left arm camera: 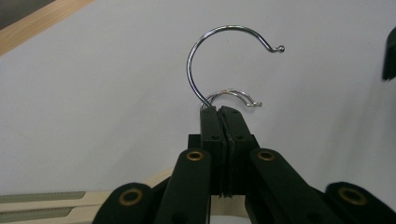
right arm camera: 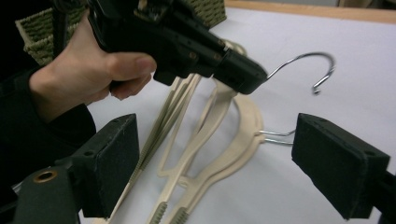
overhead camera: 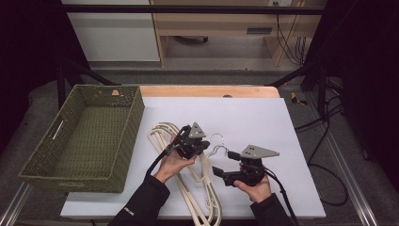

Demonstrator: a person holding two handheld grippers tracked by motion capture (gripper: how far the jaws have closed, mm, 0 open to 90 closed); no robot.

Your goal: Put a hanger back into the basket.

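Note:
Cream plastic hangers with chrome hooks lie overlapped on the white board. My left gripper is shut on the neck of one hanger's hook, right where the wire meets the plastic. In the left gripper view the pads press together on that wire. A second hook lies just beyond on the board. My right gripper stands open to the right of the hangers, nothing between its pads. In its view the left gripper holds the hook over the hangers.
A green woven basket with nothing visible inside stands at the board's left edge, close to the hangers. The wooden table edge shows behind the board. Bare white board lies at the back and right.

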